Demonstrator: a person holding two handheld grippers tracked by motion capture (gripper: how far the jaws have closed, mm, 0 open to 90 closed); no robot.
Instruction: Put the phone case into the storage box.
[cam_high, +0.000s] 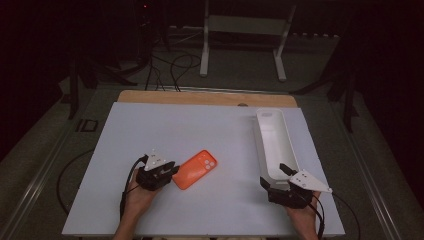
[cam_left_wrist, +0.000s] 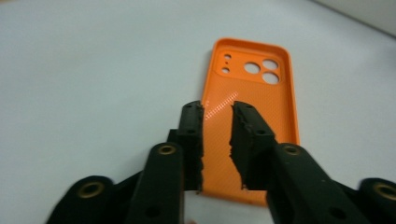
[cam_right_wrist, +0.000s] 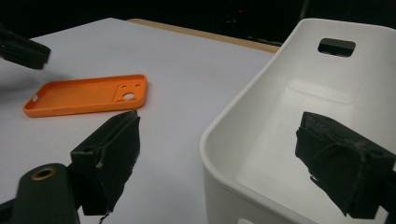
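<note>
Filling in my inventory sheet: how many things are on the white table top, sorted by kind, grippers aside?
Orange phone case: 1
White plastic bin: 1
Total: 2

No lettering, label, brand mark or number can be read anywhere in this scene: the orange phone case (cam_left_wrist: 250, 112) on the near left of the table shows a plain textured inside, and the white bin (cam_right_wrist: 299, 121) on the right carries plain, unmarked walls.
</note>
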